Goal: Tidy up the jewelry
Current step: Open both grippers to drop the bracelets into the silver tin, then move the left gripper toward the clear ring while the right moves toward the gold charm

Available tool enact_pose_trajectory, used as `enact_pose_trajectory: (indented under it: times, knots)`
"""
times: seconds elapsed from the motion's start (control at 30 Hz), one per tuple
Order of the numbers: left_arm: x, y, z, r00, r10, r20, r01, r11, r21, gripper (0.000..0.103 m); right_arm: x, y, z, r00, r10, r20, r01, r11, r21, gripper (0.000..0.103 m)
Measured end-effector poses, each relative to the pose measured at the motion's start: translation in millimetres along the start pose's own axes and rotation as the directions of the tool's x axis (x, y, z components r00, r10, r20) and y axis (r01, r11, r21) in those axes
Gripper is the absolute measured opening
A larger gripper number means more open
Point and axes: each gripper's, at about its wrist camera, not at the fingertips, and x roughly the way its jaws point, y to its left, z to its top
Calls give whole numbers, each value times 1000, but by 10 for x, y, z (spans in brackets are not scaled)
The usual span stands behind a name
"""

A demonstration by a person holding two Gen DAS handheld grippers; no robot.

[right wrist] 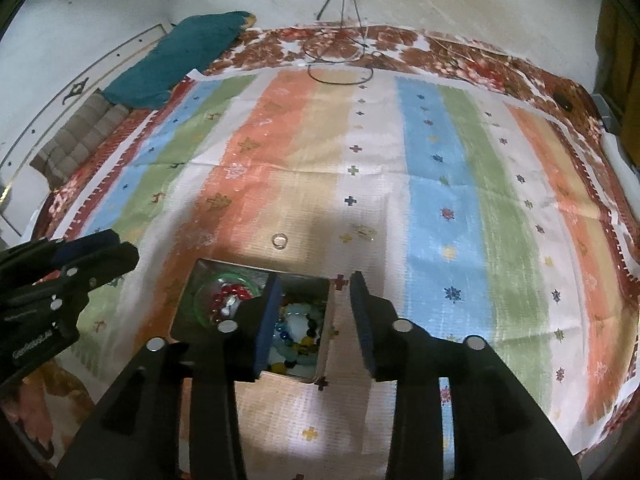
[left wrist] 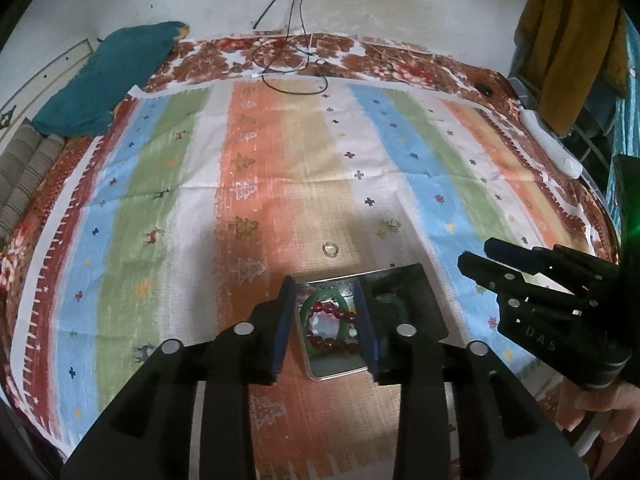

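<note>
- The left gripper hovered over the open metal tin, its jaws spread and empty, with the tin's left compartment showing between the two blue pads.
- That compartment held a green bangle and a red bead bracelet, lying one across the other on the reflective floor.
- The right gripper hung above the same tin, jaws likewise spread and gripping nothing. Its left finger stood over the right compartment, and its right finger stood outside the tin wall, above the striped cloth.
- The right compartment held mixed glass beads in several colours; individual pieces could not be separated at this resolution.
- One small clear ring lay loose on the cloth just beyond the far edge of the tin, apart from it. It appeared in the right wrist view also.
- Judgement of step: most of the jewelry was already stowed, and the ring appeared to be the last loose item. Neither gripper had begun to approach it.
- Judgement of next move: one gripper needed to advance past the tin's far rim, lower over the ring and close on it. The ring was low, small and probably slick, so the pads would have to straddle it closely against the cloth to avoid flicking it away.
- A black cable lay at the far edge of the cloth, well apart from the work area.
</note>
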Motion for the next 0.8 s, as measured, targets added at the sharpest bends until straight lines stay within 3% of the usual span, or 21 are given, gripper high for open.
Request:
enact_pose_trajectory:
  times: [0.43,0.8]
  knots:
    - [368,-44,137,996,48,-69,-46,999,27,47,376,-122,201,996,-49,-76,50,999,1,42]
    - [616,-101,222,993,52,-110,-47,998,46,48,594,-195,364,993,-43,-112,45,999,15,48]
